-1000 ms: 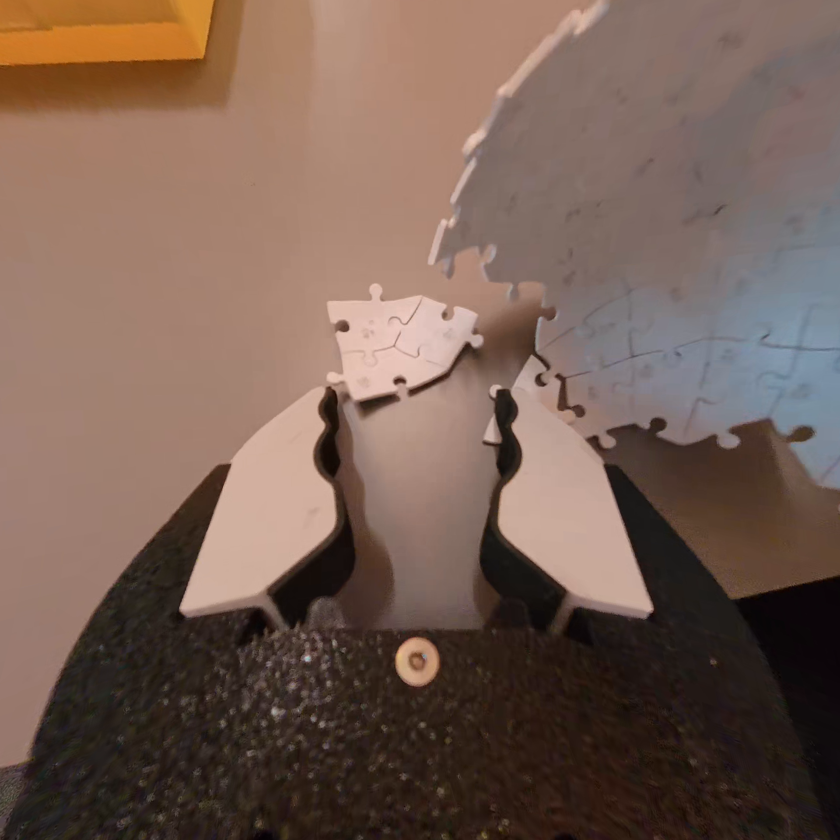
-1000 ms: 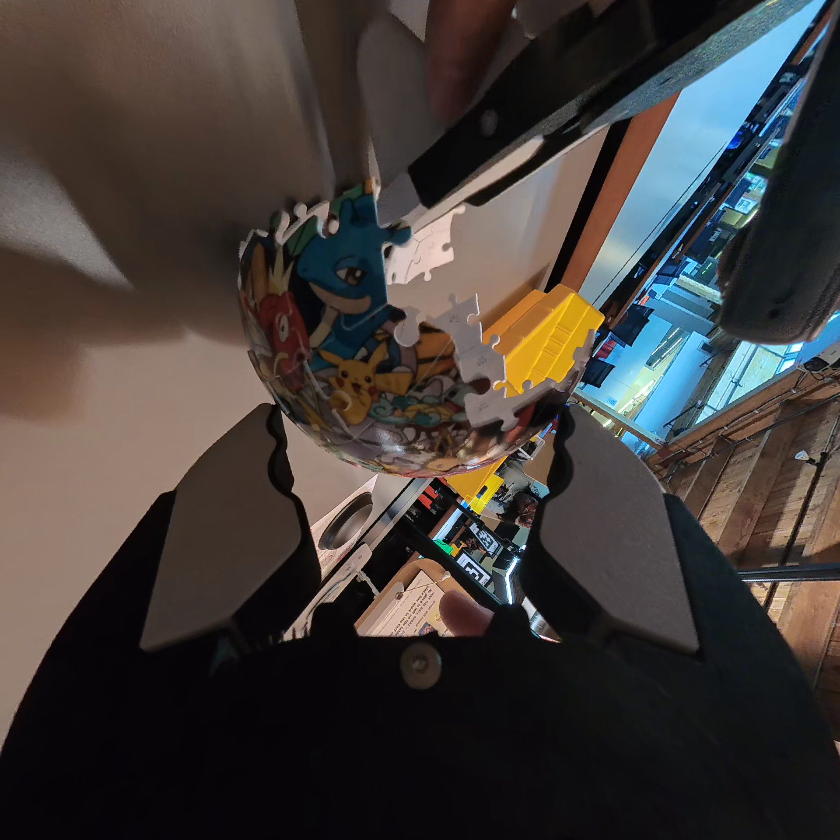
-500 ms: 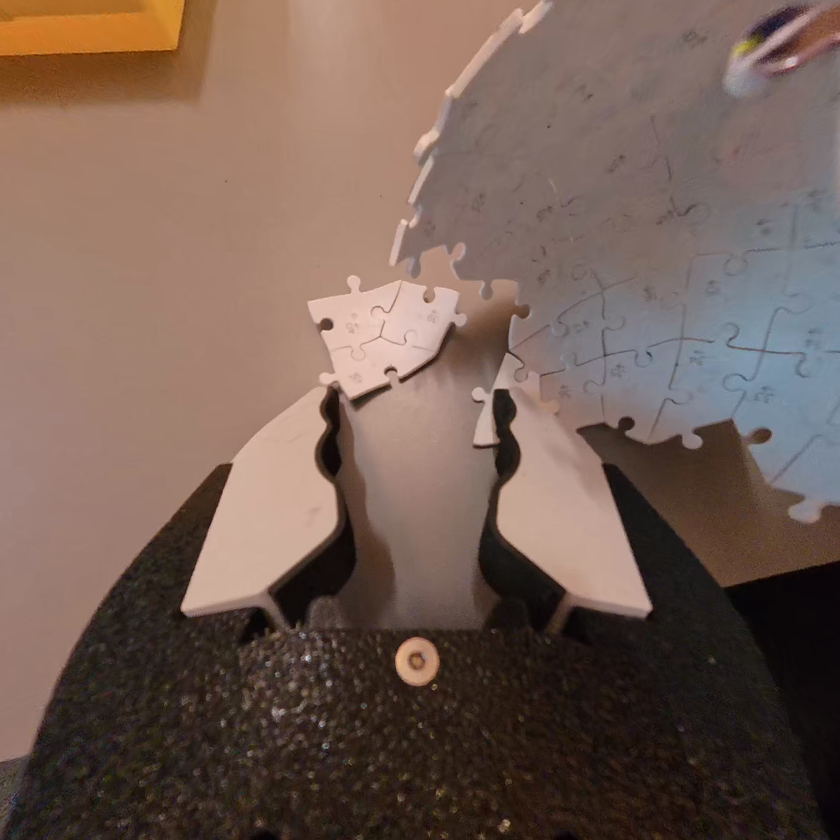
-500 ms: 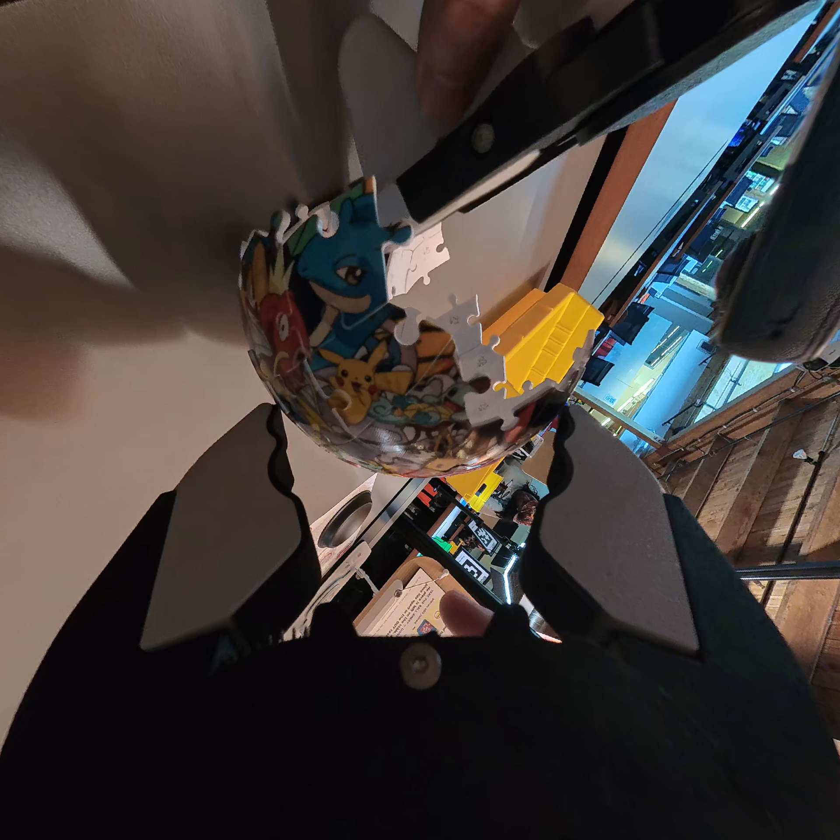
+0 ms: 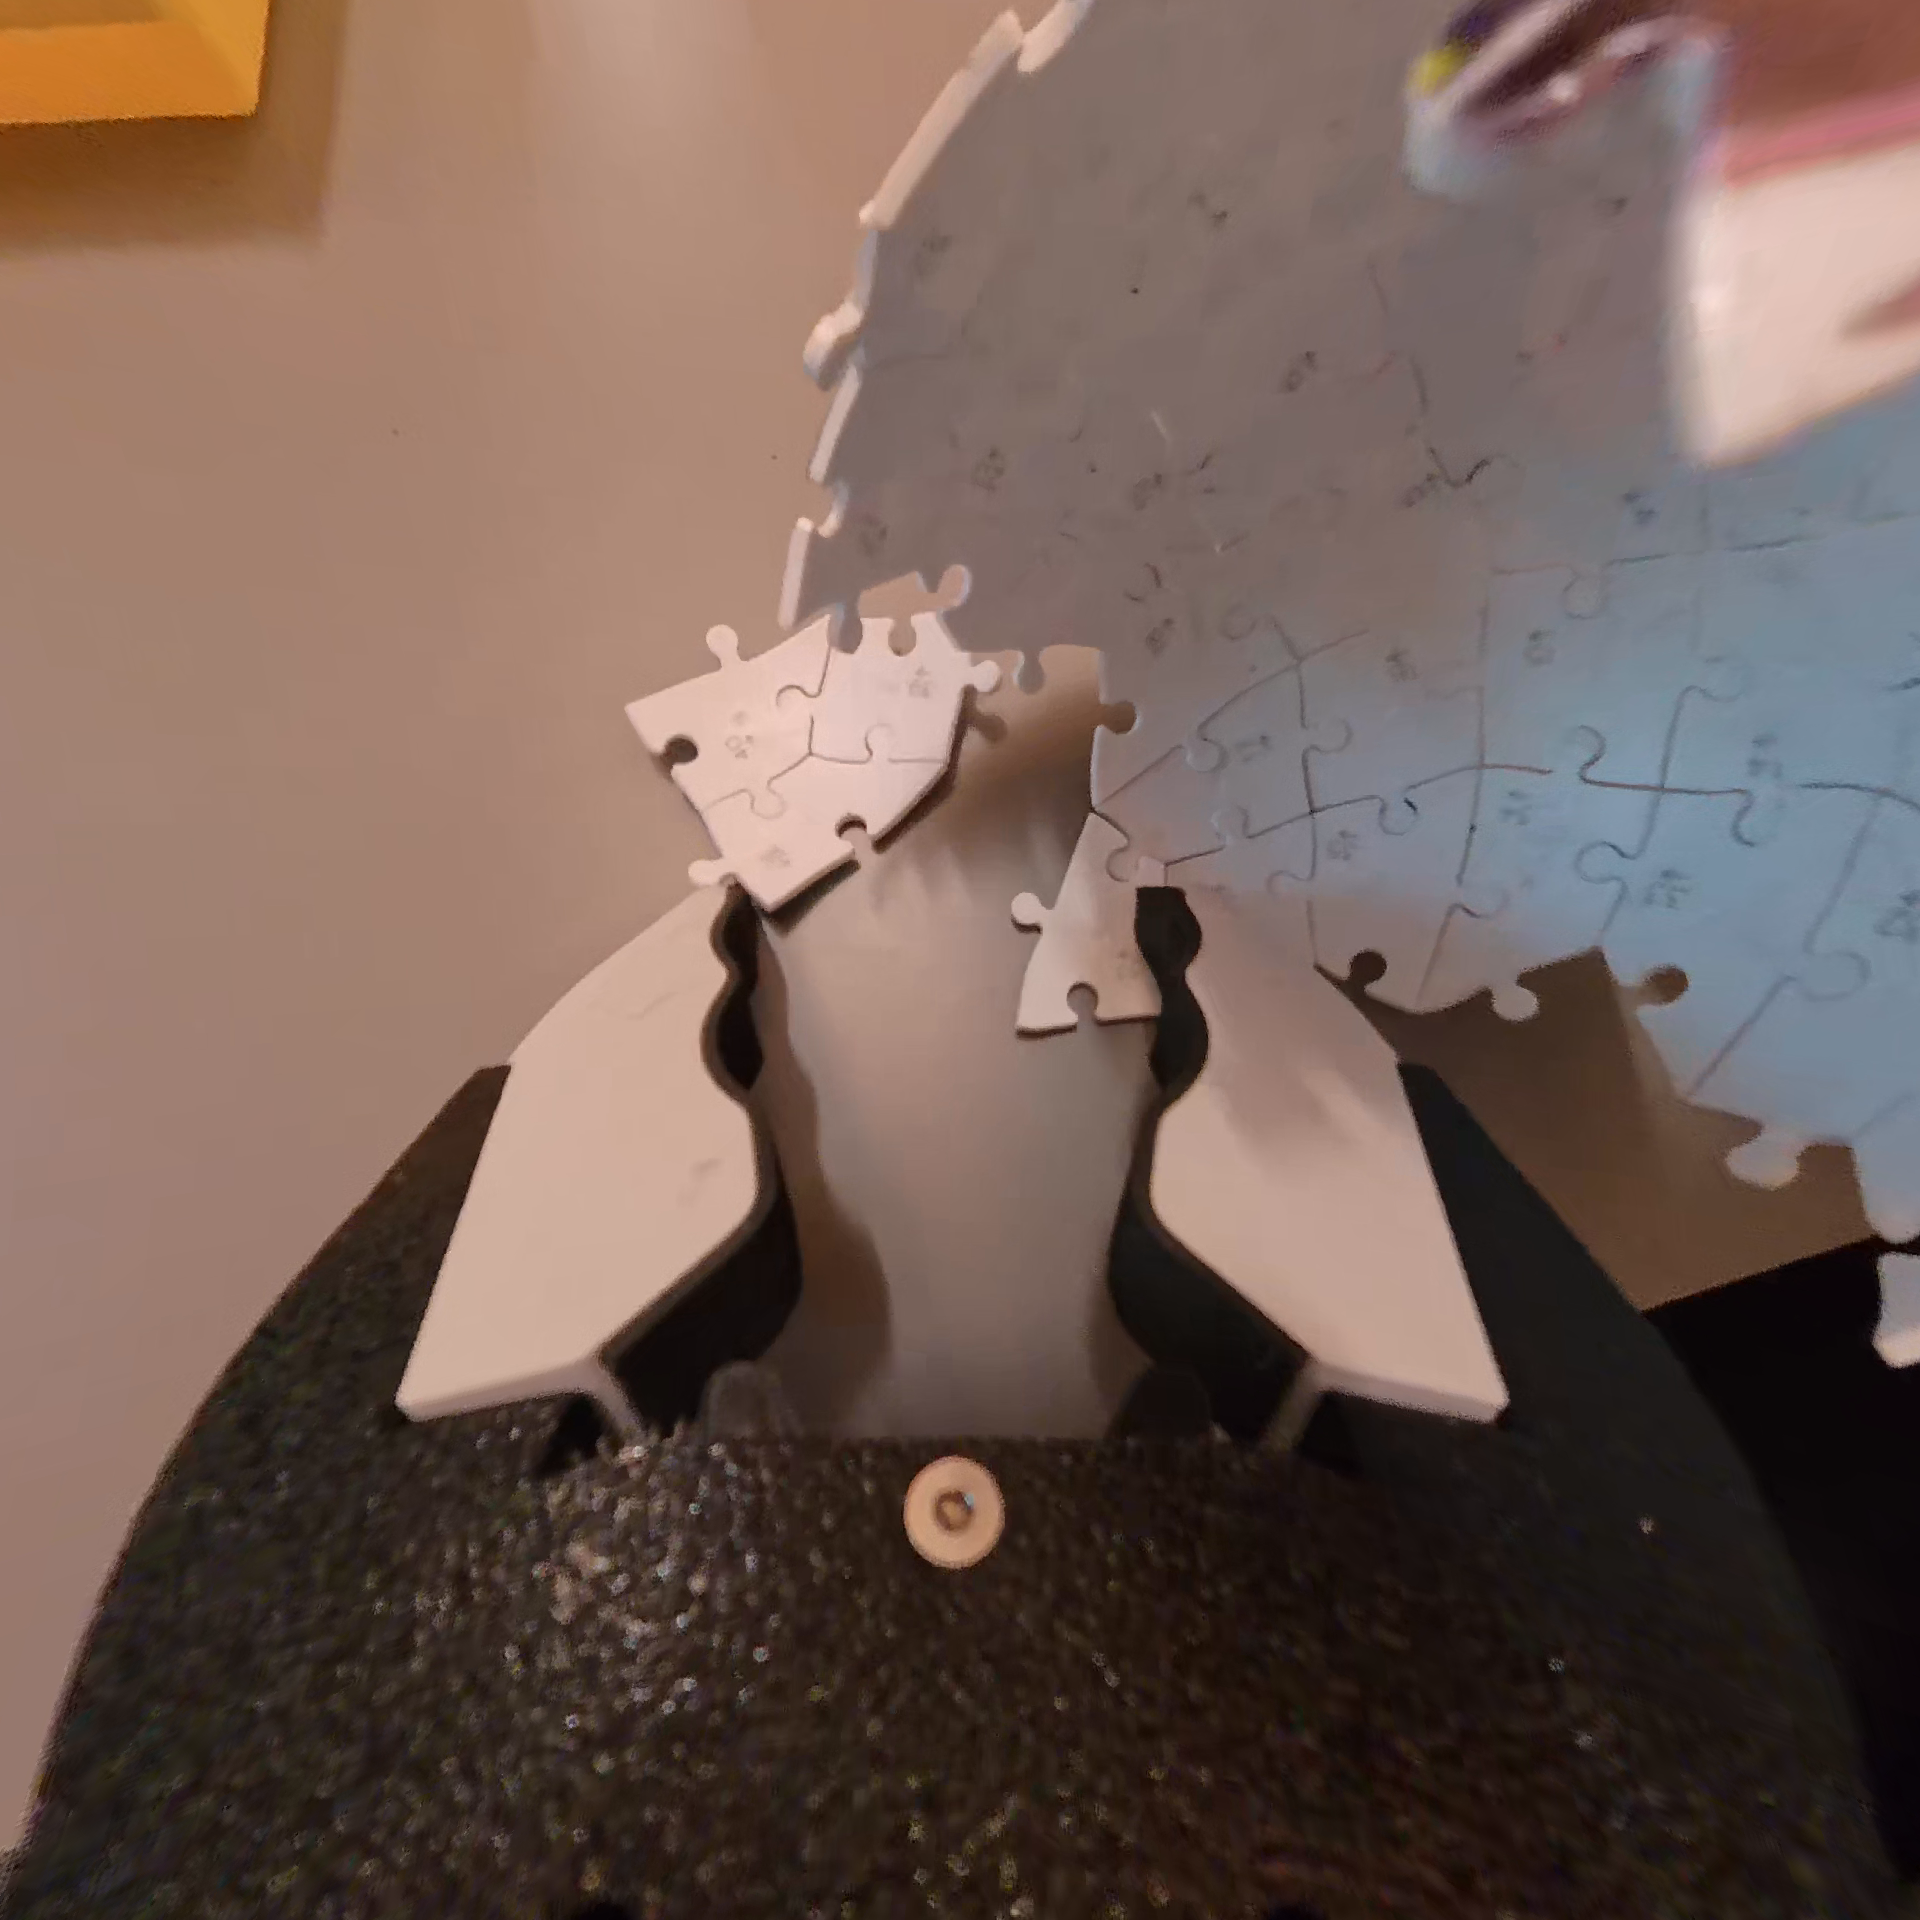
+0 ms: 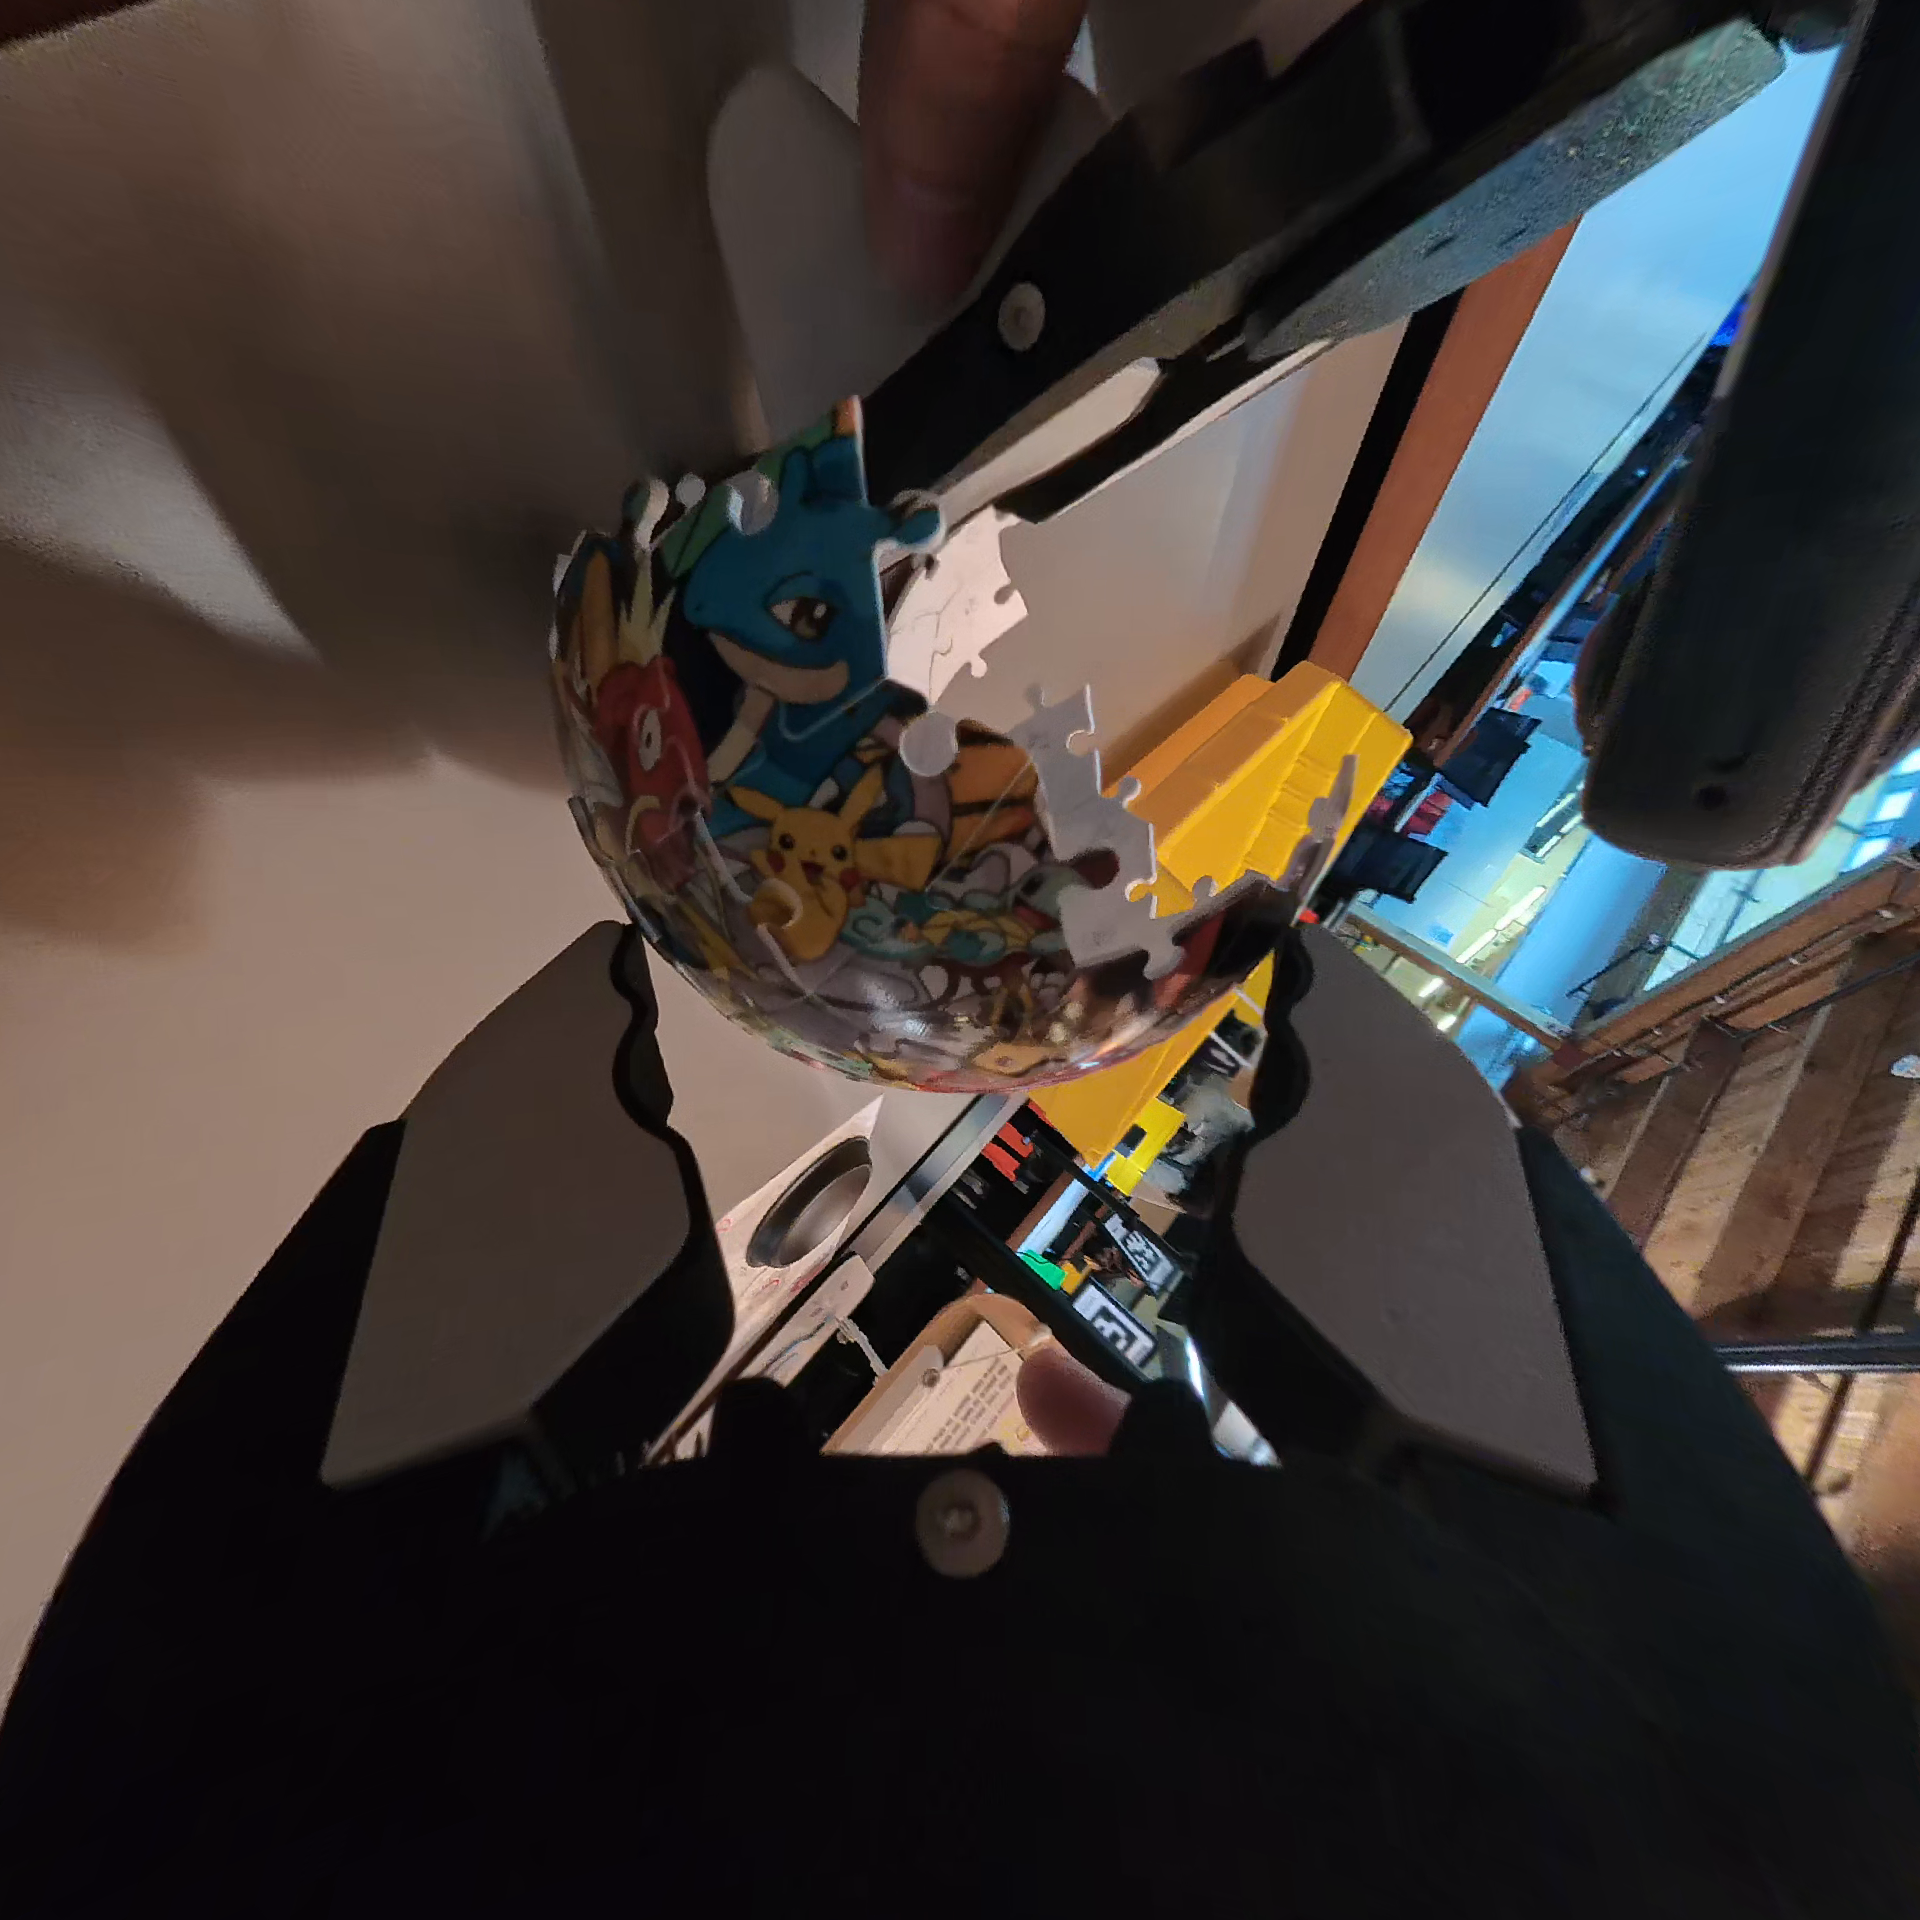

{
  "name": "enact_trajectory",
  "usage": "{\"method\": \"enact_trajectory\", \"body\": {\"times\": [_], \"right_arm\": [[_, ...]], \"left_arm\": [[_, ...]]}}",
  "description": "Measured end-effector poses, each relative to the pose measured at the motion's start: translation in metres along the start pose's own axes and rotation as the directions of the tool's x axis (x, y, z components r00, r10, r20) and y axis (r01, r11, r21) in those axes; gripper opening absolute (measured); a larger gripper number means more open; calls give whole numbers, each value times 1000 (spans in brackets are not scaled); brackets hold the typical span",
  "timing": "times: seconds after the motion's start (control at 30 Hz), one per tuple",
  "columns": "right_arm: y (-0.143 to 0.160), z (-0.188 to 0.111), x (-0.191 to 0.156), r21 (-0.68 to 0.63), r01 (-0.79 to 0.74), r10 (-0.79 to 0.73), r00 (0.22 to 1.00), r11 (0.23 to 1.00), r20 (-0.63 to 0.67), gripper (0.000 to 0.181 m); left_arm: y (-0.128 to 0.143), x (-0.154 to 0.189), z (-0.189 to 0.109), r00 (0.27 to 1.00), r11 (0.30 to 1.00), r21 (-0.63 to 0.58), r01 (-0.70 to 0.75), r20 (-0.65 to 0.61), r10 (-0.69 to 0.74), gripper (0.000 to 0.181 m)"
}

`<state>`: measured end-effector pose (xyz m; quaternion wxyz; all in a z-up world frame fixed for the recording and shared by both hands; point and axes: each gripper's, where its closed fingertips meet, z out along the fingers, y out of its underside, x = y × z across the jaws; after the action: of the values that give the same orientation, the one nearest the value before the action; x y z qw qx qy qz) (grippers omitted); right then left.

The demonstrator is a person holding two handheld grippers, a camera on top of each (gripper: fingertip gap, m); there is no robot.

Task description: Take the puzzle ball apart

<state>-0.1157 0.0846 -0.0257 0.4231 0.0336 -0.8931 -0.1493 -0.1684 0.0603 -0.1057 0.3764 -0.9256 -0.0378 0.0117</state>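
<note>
While the right claw (image 6: pixel 956 956) cradles the puzzle ball (image 6: pixel 831 790) from below, with its fingers spread wide and each tip at the shell's curved underside, the grip looks like a light clamp across the bowl-shaped remainder, though true contact at the tips cannot be confirmed. Just beyond, the left claw (image 6: pixel 1039 457) reaches in from above at a slant, its body angled down toward the ball's broken rim, with a person's finger (image 6: pixel 956 156) visible on its handle. In the left wrist view its fingers stand apart and hold nothing: a loose clump of joined pieces (image 5: pixel 810 769) lies near the left fingertip, and a single piece (image 5: pixel 1091 956) still hanging from the shell's edge sits against the inner face of the right finger. The shell's pale inside (image 5: pixel 1351 520) fills the upper right of that view. The step in hand appears to be plucking that dangling piece, and doing it well probably means closing squarely on its flat faces and peeling outward along the rim, while the right claw steadies the ball without squeezing hard enough to buckle the thin wall. Beneath and behind lies the beige worktop (image 5: pixel 312 623), and farther off stands a yellow bin (image 6: pixel 1278 769).
</note>
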Motion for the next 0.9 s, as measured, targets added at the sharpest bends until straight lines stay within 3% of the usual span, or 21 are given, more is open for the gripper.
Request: {"method": "enact_trajectory", "body": {"times": [0.2, 0.37, 0.57, 0.73, 0.9], "right_arm": [[0, 4, 3, 65, -40, 34, 996, 997, 85, 112], [5, 10, 5, 46, -29, 23, 990, 999, 136, 111], [5, 7, 8, 5, 27, -28, 994, 1000, 109, 110], [-1, 4, 11, -30, 87, -85, 994, 996, 73, 108], [-9, -2, 9, -29, 92, -91, 995, 995, 25, 108]], "left_arm": [[-1, -6, 1, 1000, 1000, 18, -7, 5, 7, 84], [-2, -6, 2, 1000, 999, 33, -1, -4, 1, 80], [-8, -12, -6, 992, 989, 96, 116, -50, -112, 71], [3, -9, -3, 1000, 1000, 26, 17, 6, -17, 78], [3, -9, -4, 1000, 999, 31, 20, 10, -20, 76]]}}
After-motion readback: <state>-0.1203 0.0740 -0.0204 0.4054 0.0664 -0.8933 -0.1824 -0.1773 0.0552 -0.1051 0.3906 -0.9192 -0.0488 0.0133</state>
